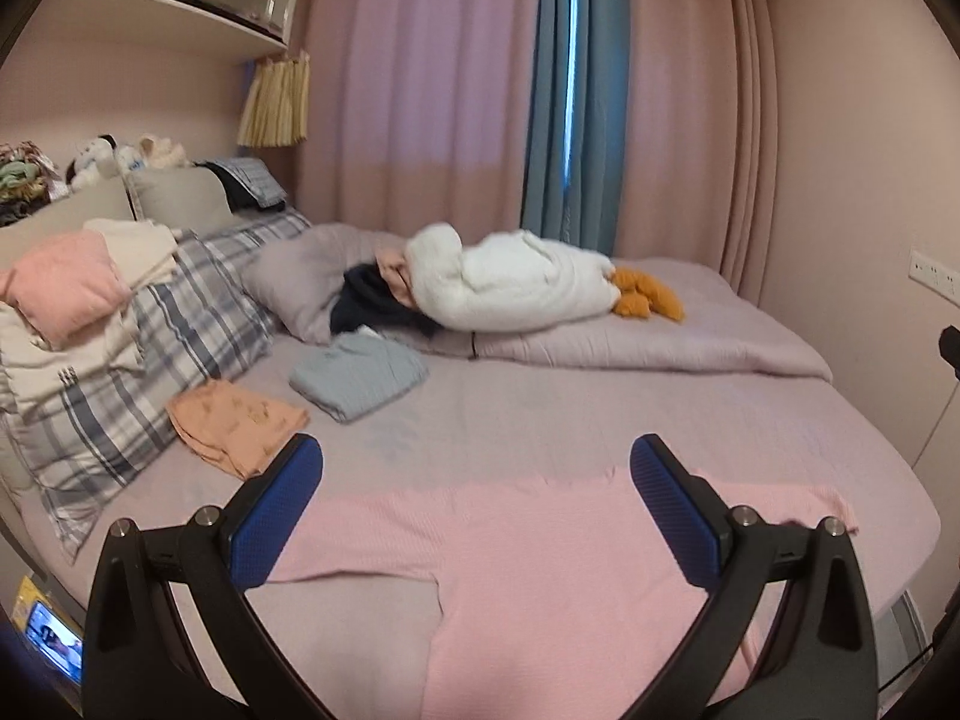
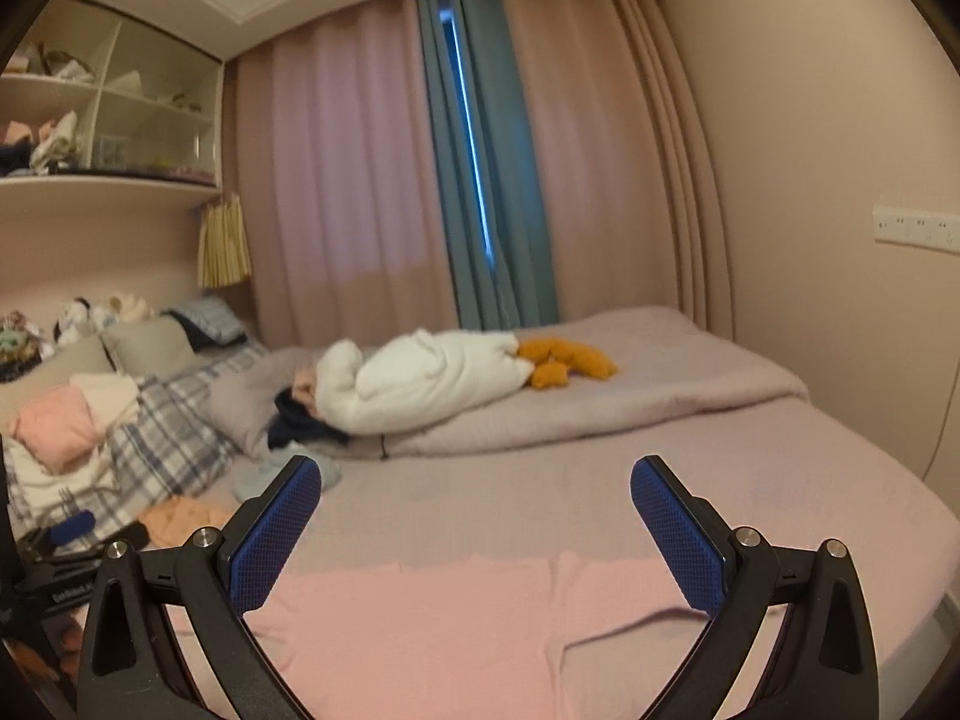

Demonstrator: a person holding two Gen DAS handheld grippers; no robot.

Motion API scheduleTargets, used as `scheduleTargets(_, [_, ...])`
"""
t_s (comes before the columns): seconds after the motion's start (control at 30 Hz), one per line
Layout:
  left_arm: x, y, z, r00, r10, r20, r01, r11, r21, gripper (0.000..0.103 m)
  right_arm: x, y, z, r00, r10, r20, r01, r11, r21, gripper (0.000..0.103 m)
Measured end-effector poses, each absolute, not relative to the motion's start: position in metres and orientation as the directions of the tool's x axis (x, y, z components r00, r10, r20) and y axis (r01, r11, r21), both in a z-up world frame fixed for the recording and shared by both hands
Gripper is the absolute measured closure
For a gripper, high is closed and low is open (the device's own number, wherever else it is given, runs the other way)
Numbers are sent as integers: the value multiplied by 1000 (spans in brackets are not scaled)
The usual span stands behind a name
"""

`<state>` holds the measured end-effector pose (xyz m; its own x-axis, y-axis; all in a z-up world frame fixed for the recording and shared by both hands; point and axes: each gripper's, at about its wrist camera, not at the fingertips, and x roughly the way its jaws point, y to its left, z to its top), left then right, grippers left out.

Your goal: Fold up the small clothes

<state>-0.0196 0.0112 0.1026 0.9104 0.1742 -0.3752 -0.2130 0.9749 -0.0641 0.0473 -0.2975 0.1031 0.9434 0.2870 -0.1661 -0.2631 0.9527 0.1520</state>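
A pink knit garment (image 1: 540, 570) lies spread flat on the bed near the front edge, with one sleeve (image 1: 798, 498) reaching right. My left gripper (image 1: 474, 468) hovers above it, open, nothing between its blue pads (image 1: 282, 510). In the right wrist view the same pink garment (image 2: 456, 624) fills the lower middle. Above it my right gripper (image 2: 474, 486) is open too, holding nothing. A folded grey-blue garment (image 1: 360, 375) and a folded orange one (image 1: 240, 420) lie further back on the left. The left gripper's blue tip (image 2: 72, 525) shows at the left edge.
The bed's lilac sheet (image 1: 540, 414) stretches back to a folded quilt (image 1: 660, 342) with a white plush toy (image 1: 516, 282) on it. Plaid pillows (image 1: 180, 312) with piled clothes (image 1: 66, 282) line the left. Curtains (image 1: 420, 90) hang behind; the wall (image 1: 870, 180) stands right.
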Motion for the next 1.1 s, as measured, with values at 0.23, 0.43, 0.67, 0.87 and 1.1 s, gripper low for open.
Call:
scheduleTargets(0.23, [-30, 19, 122, 923, 210, -323, -242, 968, -61, 0, 38, -297, 128, 954, 290, -74, -279, 951, 130, 1])
scheduleTargets(0.43, [-27, 26, 118, 924, 181, -337, -222, 971, -88, 0, 38, -293, 119, 943, 327, -66, -316, 940, 131, 1])
scheduleTargets(0.67, [-9, 23, 96, 903, 164, -398, -218, 972, -93, 0, 53, -286, 97, 934, 330, -137, -309, 939, 153, 1])
scheduleTargets(0.87, [11, 13, 66, 871, 145, -470, -202, 977, -73, 0, 61, -279, 70, 933, 292, -209, -262, 951, 163, 1])
scheduleTargets(1.1, [34, 12, 40, 831, 92, -548, -185, 976, -117, 0, 79, -278, 48, 905, 305, -297, -249, 945, 210, 1])
